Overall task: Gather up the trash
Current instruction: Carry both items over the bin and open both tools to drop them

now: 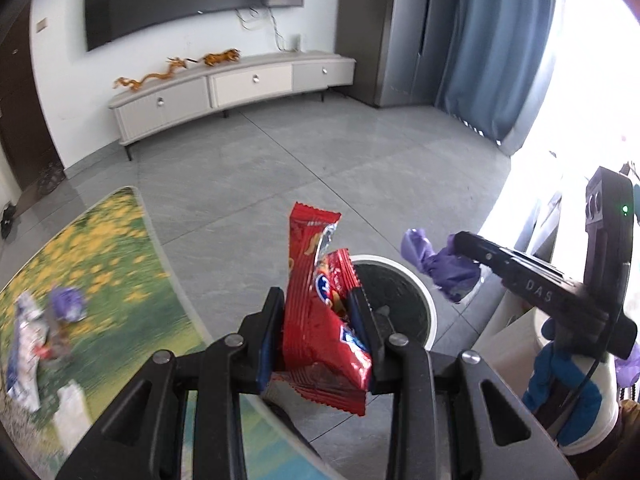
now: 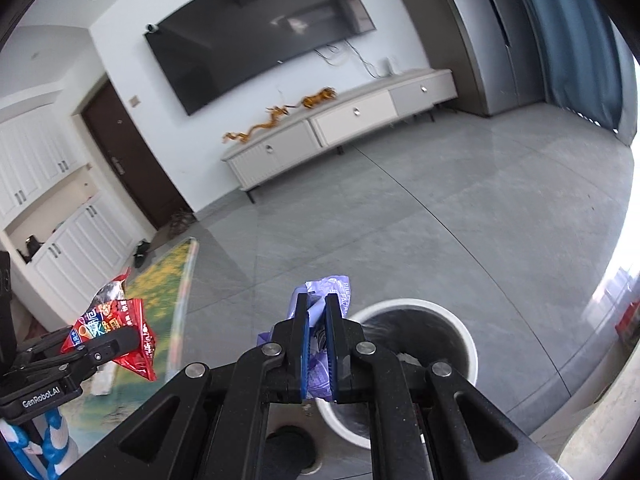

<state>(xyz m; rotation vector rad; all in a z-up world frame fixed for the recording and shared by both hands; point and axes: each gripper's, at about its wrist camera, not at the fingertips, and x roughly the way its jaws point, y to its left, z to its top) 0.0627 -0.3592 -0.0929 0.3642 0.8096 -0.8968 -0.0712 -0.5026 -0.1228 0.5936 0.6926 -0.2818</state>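
My left gripper (image 1: 318,300) is shut on a red snack wrapper (image 1: 320,312), held in the air just left of a white round trash bin (image 1: 426,300) on the floor. My right gripper (image 2: 317,304) is shut on a purple tissue packet (image 2: 336,286), held just left of the bin's rim (image 2: 466,336). In the left wrist view the right gripper (image 1: 460,242) comes in from the right with the purple packet (image 1: 436,266) above the bin. In the right wrist view the left gripper (image 2: 124,338) holds the red wrapper (image 2: 116,320) at lower left.
A table with a yellow-green flowered top (image 1: 104,240) lies at left, carrying a purple packet (image 1: 68,304) and a white-blue wrapper (image 1: 24,344). A TV cabinet (image 1: 224,88) stands against the far wall across grey floor tiles. Blue curtains (image 1: 492,48) hang at right.
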